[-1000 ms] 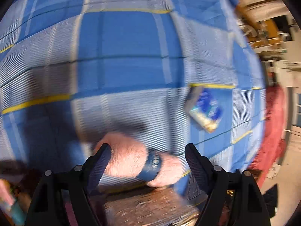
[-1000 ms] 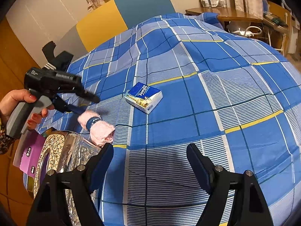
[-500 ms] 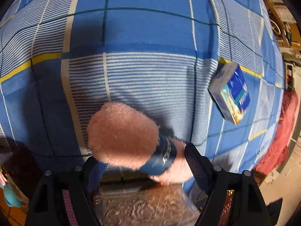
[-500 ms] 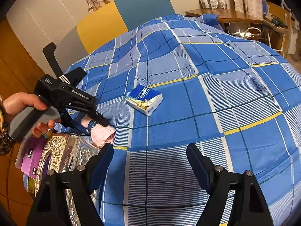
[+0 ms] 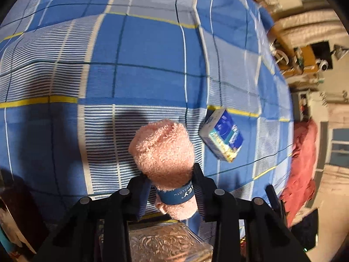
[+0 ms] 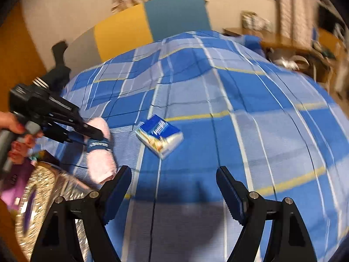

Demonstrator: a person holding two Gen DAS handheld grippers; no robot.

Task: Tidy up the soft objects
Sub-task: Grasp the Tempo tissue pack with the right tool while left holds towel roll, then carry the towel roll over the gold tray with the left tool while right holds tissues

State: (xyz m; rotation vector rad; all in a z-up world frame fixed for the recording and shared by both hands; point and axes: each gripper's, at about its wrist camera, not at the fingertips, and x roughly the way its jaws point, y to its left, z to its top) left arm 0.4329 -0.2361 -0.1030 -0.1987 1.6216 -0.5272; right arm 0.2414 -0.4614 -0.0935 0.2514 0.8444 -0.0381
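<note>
A rolled pink washcloth [image 5: 163, 150] with a blue paper band sits between the fingers of my left gripper [image 5: 172, 174]. The jaws are closing, and both pads press on the roll at the band. In the right wrist view the left gripper [image 6: 96, 137], held by a hand, grips the washcloth [image 6: 100, 163] at the bed's left edge. A blue tissue pack [image 5: 222, 139] lies on the bedspread just right of the roll. My right gripper [image 6: 173, 172] stands open over the bedspread, nothing between its fingers, with the tissue pack [image 6: 160, 136] a little beyond it.
A blue checked bedspread [image 6: 240, 109] covers the bed. An ornate silver box [image 5: 161, 244] stands below the left gripper at the bed's edge, also seen as the silver box [image 6: 39, 192] at lower left. A red cloth [image 5: 303, 163] hangs at the right. A yellow and teal headboard [image 6: 152, 26] is behind.
The left gripper's jaws went from wide open to closed around the pink washcloth at its band. The right gripper's view shifted and tilted, and the tissue pack now looks nearer.
</note>
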